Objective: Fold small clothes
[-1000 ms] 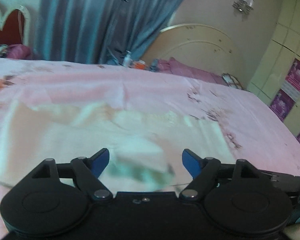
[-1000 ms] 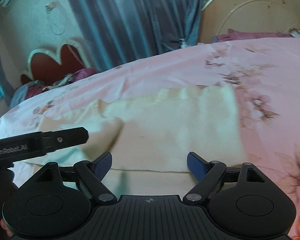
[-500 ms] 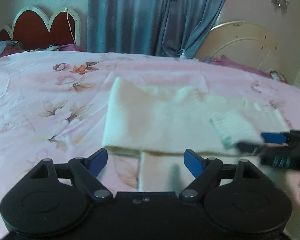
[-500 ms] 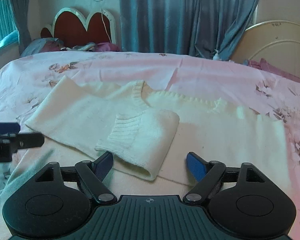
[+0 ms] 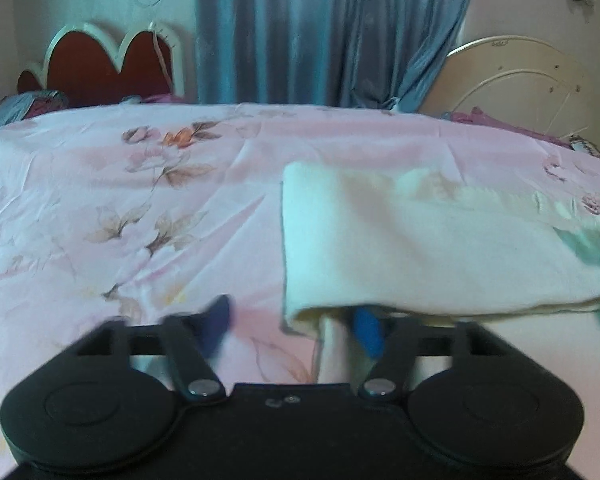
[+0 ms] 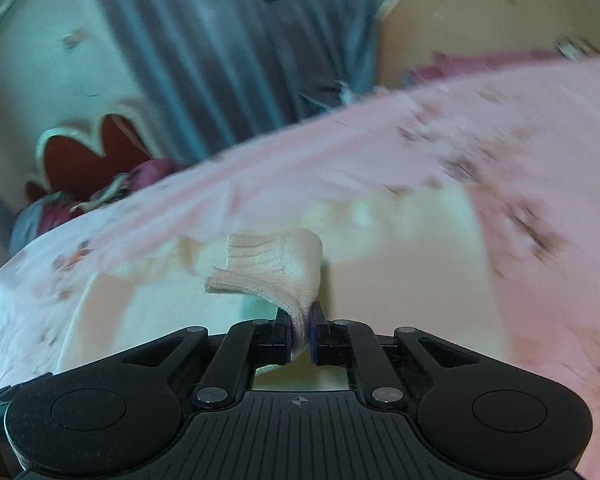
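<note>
— While the right gripper (image 6: 300, 334) tilts down, what's in it?
— Its jaws pinch the sweater's ribbed cuff (image 6: 276, 268), lifted off the bed (image 5: 140, 208).
— And the left gripper (image 5: 296, 326)?
— Jaws half-closed, just closing, astride the cream sweater's (image 5: 420, 248) folded corner; contact unclear.

Pink floral bed (image 5: 140, 200) with cream sweater (image 5: 420, 248) spread flat on top

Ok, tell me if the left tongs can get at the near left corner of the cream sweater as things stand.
Probably yes: the left tongs have just been closing and already straddle the sweater at that folded corner, with only bare pink sheet beside it and nothing on top.
</note>
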`<act>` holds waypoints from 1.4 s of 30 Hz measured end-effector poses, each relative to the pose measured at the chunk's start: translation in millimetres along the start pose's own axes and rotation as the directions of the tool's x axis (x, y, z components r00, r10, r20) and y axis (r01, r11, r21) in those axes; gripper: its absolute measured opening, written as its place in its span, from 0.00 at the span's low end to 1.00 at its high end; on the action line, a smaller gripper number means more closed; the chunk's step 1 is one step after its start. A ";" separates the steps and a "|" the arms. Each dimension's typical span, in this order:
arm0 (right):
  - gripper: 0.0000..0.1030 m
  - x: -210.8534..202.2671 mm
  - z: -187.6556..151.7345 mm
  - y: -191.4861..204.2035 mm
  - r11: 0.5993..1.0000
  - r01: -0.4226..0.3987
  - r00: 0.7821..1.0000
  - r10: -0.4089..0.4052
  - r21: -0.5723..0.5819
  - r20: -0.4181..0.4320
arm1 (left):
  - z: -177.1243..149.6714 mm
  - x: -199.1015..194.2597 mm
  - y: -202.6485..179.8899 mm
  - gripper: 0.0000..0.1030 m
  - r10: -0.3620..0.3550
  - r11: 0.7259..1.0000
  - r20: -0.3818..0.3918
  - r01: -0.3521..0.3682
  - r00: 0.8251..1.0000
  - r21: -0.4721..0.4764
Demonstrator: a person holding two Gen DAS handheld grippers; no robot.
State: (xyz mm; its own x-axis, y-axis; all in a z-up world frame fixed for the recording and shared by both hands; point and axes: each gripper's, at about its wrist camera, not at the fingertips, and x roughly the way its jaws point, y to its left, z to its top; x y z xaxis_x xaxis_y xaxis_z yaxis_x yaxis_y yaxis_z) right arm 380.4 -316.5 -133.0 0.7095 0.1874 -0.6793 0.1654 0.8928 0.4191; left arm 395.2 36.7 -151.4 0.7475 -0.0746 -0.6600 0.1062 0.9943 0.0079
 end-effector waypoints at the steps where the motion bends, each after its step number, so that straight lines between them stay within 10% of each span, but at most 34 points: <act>1: 0.07 0.3 -0.1 -5.7 1.000 -0.001 1.000 0.001 0.014 -0.011 | -0.5 0.4 -1.4 0.38 -0.008 1.000 0.006 0.008 1.000 0.012; 6: 0.11 -3.4 1.9 -19.9 0.998 0.003 1.000 -0.002 0.069 -0.011 | -3.8 -5.3 -9.5 0.14 -0.041 0.997 0.039 0.038 0.998 0.064; 10: 0.42 -10.2 5.4 -27.3 0.996 0.038 0.999 -0.041 0.076 0.033 | -4.0 -4.3 -5.0 0.14 -0.055 0.997 0.025 0.053 0.998 0.052; 13: 0.40 -11.5 5.6 -30.0 0.997 0.045 0.998 -0.047 0.069 0.036 | -3.8 -1.5 -5.5 0.14 -0.057 0.997 0.013 0.057 0.998 0.051; 16: 0.06 -11.6 4.7 -31.1 0.997 0.061 0.998 -0.062 0.043 0.031 | -4.8 -1.7 -6.6 0.14 -0.055 0.997 0.016 0.054 0.998 0.053; 26: 0.04 -16.3 -2.9 -40.2 0.988 0.141 0.990 -0.140 -0.056 0.030 | -6.3 1.2 -6.6 0.14 -0.056 0.997 0.003 0.056 0.998 0.059; 28: 0.05 -20.5 -1.3 -42.0 0.991 0.129 0.991 -0.128 -0.027 0.039 | -3.4 -0.1 -5.1 0.27 -0.059 0.997 -0.016 0.060 0.998 0.051; 30: 0.20 -25.4 1.3 -43.9 0.992 0.126 0.991 -0.125 -0.015 0.055 | 0.3 -4.5 -0.5 0.49 -0.065 0.997 -0.030 0.066 0.997 0.040; 32: 0.72 -32.6 5.2 -44.7 0.989 0.146 0.984 -0.142 -0.027 0.106 | 2.8 -13.1 5.9 0.74 -0.085 0.996 -0.027 0.085 0.996 0.013; 42: 0.69 -22.9 16.4 -21.7 0.973 0.159 0.980 -0.135 -0.165 0.145 | 34.8 -12.8 6.9 0.56 -0.176 0.980 0.028 0.178 0.984 -0.087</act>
State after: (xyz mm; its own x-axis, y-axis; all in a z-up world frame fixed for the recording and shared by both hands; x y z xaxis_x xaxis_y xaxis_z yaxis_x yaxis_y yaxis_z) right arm 371.8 -346.9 -116.7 0.7727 0.0033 -0.6348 0.1604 0.9665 0.2003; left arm 409.2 41.9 -116.8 0.7350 -0.2504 -0.6301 0.1800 0.9680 -0.1747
